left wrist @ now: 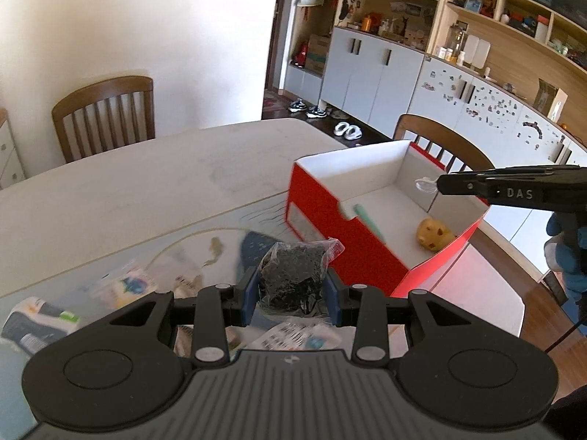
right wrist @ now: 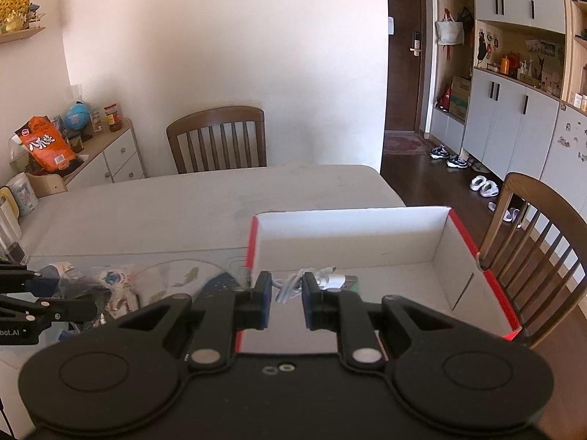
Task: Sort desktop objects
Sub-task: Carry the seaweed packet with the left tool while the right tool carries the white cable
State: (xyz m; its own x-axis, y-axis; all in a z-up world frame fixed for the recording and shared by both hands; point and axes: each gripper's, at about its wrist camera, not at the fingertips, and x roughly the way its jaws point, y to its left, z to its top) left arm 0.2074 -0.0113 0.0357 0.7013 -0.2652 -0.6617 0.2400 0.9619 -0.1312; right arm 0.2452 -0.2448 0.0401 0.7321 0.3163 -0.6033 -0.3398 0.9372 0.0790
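left tongs (left wrist: 291,293) held bag (left wrist: 293,275), clamped | box (left wrist: 315,198) lay far-right of bag, open side up | right tongs (right wrist: 286,302) pinched cable (right wrist: 293,284) above box, nearer

- A home dining room: wooden chairs (right wrist: 219,138) around a pale table (right wrist: 190,201).
- Shoes (right wrist: 449,156) near the front door (right wrist: 405,47); cluttered cabinets (left wrist: 370,69).
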